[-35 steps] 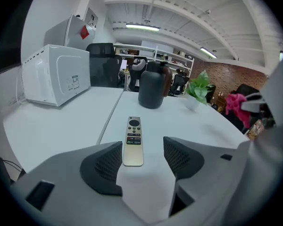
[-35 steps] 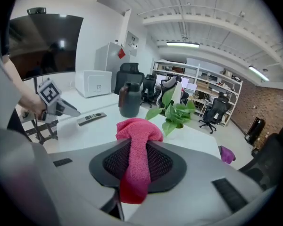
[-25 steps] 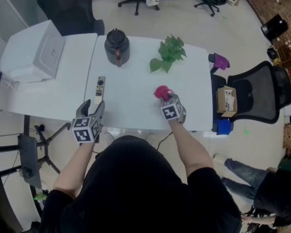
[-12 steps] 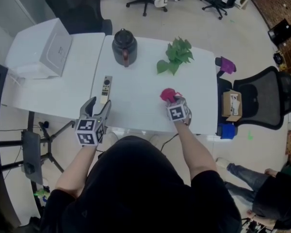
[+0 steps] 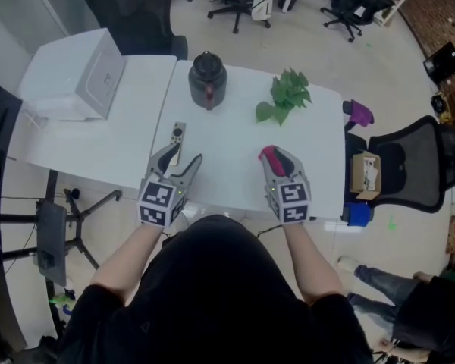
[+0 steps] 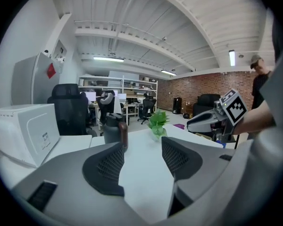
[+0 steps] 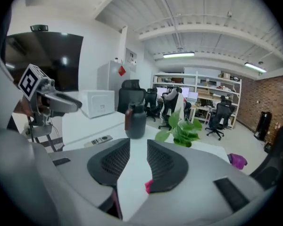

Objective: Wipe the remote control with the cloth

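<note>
Right gripper [image 5: 277, 159], lower centre-right, clenches the pink cloth [image 5: 268, 155]. Left gripper [image 5: 182, 159] is closing its jaws, nothing between them. The remote control [image 5: 178, 135] lies just beyond its tips, left of centre. Above stands a dark lidded jug [image 5: 207, 80], its contents unseen.

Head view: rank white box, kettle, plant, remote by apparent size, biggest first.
1. white box, clearly largest.
2-3. kettle and plant: they look about alike, so no ranking between them.
4. remote, smallest.
</note>
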Demonstrator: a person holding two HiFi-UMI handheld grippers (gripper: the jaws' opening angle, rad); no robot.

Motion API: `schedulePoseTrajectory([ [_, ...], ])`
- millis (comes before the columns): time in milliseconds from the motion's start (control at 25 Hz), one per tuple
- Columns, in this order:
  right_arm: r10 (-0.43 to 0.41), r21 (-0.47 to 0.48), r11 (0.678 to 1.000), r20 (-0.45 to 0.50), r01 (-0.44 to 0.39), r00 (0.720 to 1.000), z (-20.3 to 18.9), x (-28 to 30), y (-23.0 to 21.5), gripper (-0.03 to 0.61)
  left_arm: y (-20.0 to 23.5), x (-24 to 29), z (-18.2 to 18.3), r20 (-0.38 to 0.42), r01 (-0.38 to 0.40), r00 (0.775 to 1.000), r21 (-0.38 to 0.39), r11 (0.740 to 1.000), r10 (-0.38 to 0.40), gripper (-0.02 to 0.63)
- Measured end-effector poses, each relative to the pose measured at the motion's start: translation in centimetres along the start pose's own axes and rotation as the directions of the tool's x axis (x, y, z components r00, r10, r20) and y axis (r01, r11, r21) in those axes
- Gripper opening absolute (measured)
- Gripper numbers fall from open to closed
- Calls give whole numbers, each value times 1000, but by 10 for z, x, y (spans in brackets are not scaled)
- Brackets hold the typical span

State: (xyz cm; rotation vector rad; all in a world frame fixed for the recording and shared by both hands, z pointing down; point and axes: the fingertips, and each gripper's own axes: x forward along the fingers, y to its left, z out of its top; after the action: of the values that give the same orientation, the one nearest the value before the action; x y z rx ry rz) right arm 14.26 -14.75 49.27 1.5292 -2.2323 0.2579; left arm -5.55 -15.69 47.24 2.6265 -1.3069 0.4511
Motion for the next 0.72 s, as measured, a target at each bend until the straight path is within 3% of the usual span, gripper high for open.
schedulePoseTrajectory([
  [120,46,-4,999,76,-46,996,32,-21,27,68,-16,-1,17,35,40,998,57,998,-42,225],
  [280,94,-2,996,140,-95,986,56,-39,52,35,-33,-4,32,65,78,994,118,990,-87,142],
  [560,145,-24,989,189,-143,971,66,-49,74,11,-42,-8,41,94,81,991,171,982,-98,13],
  [720,164,-16,986,182,-163,970,65,-50,81,9,-45,-8,39,97,98,988,228,969,-123,2],
])
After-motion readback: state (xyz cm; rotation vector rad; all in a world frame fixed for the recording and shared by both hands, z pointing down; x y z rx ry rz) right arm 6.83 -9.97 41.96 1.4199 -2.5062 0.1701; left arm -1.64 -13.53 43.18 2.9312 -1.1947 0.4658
